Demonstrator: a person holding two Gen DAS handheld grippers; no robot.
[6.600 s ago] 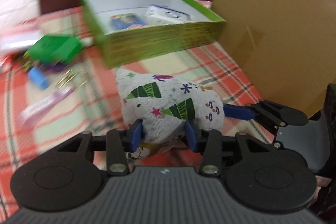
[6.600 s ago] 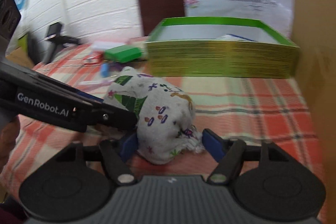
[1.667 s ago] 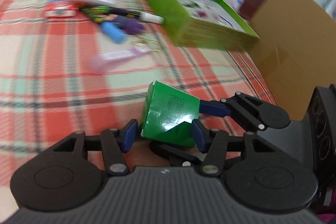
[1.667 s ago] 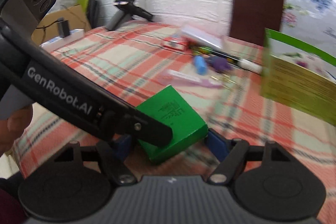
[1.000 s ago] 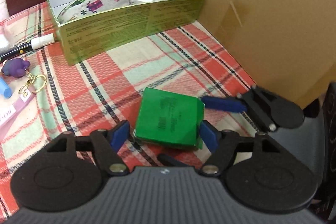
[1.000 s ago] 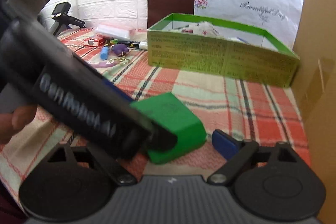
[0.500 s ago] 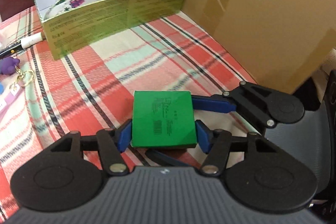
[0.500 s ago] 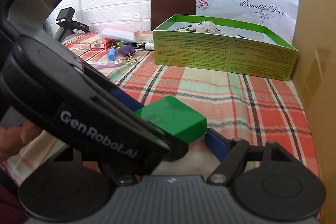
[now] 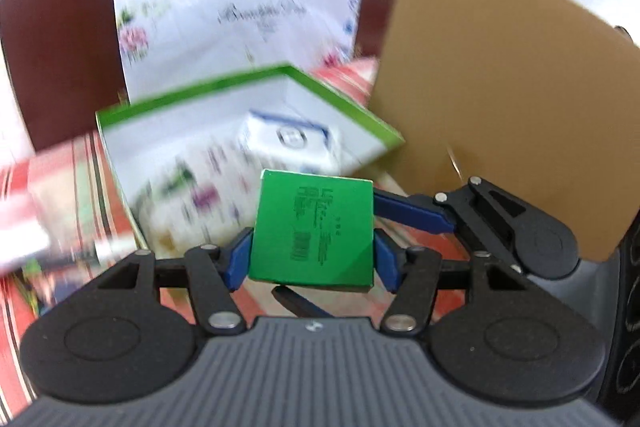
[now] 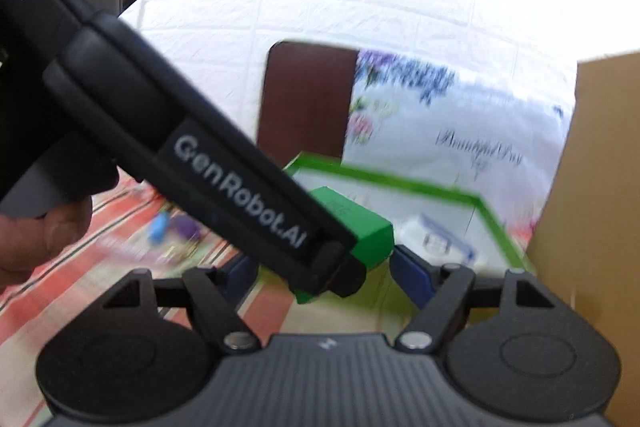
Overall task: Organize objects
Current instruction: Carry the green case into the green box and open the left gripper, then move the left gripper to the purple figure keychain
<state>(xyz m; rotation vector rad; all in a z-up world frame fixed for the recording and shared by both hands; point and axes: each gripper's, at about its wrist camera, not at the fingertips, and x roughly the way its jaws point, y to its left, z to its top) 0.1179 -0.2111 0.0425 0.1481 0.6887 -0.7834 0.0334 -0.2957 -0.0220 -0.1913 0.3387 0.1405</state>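
Note:
My left gripper (image 9: 310, 261) is shut on a small green box (image 9: 314, 233) and holds it in the air, just before the open green tray box (image 9: 248, 77). The tray box holds a white packet (image 9: 288, 139) and a patterned cloth pouch (image 9: 192, 187), both blurred. In the right wrist view my right gripper (image 10: 324, 273) sits around the green box (image 10: 360, 227), with its blue fingers (image 10: 412, 273) apart beside the box; the left gripper's body (image 10: 224, 183) crosses in front and hides the left finger's contact.
A tall brown cardboard panel (image 9: 500, 99) stands close on the right. Behind the tray box are a floral white bag (image 9: 240, 11) and a dark brown chair back (image 10: 308, 99). Small items (image 10: 176, 227) lie blurred on the checked tablecloth (image 10: 120, 239) at the left.
Both grippers have lifted the green box off the tablecloth and carried it up to the green tray box, which is now much closer. The views are blurred by motion.

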